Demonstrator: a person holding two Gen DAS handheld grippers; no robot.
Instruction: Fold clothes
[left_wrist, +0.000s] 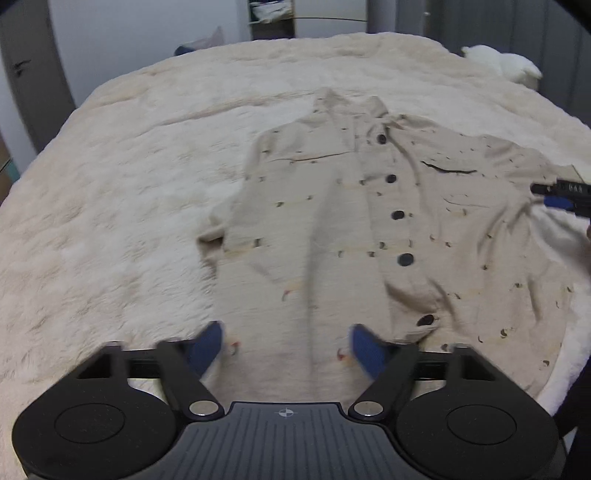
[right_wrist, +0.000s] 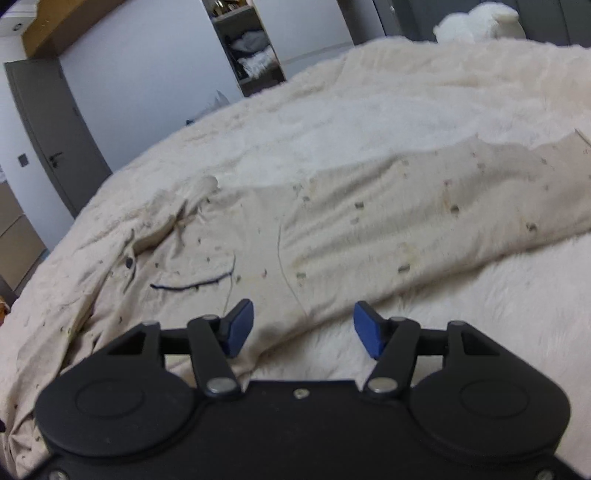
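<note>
Here the beige shirt (left_wrist: 354, 221) lies front-up and mostly spread on the fluffy cream bedcover (left_wrist: 110, 221), its row of dark buttons (left_wrist: 398, 215) running from the collar at the far end down to the hem nearest the person, so its long axis points straight away from the left gripper (left_wrist: 286, 345). That gripper hovers over the hem with its blue pads wide apart and nothing between them; the cloth lies directly below and ahead of it. One sleeve is already laid in over the body on the left side, while the other sleeve (right_wrist: 461, 206) stretches out sideways to the right across the bedcover. The right gripper (right_wrist: 303, 326) is the nearer one to that sleeve: in its own view it sits by the armpit seam, jaws equally wide and empty, the sleeve running off ahead and rightward. The next fold probably falls to the right hand, bringing that sleeve across toward the button line.
</note>
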